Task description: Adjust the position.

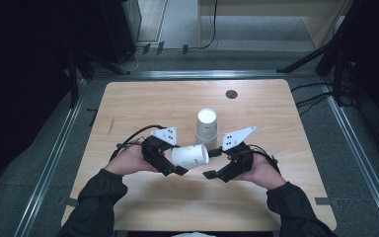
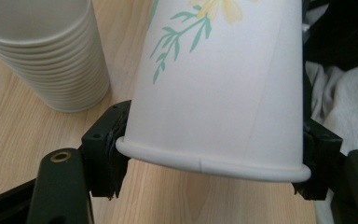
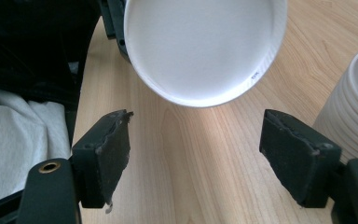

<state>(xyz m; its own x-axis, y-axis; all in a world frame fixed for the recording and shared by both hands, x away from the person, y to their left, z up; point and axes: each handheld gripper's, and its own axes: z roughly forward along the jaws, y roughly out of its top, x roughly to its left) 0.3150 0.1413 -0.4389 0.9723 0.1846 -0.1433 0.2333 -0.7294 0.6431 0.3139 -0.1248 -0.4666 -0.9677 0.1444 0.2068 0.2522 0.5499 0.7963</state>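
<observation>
A white paper cup [image 1: 190,156] with a green-and-yellow flower print lies on its side above the table, between the two hands. My left gripper [image 1: 176,159] is shut on it; in the left gripper view both pads [image 2: 105,149] press the cup [image 2: 223,93] just above its rolled rim. My right gripper [image 1: 211,163] stands open right of the cup's base. In the right gripper view the round white base [image 3: 205,46] hangs beyond the gripper [image 3: 200,149], outside the spread jaws. A stack of upside-down cups [image 1: 207,126] stands just behind, also seen as the stack [image 2: 46,56] and the stack [image 3: 354,121].
The wooden table [image 1: 143,103] has a dark round hole [image 1: 231,94] near its far edge. Metal rails run along both sides, and cables lie on the floor at the right. A person's grey clothing [image 3: 18,135] shows past the near table edge.
</observation>
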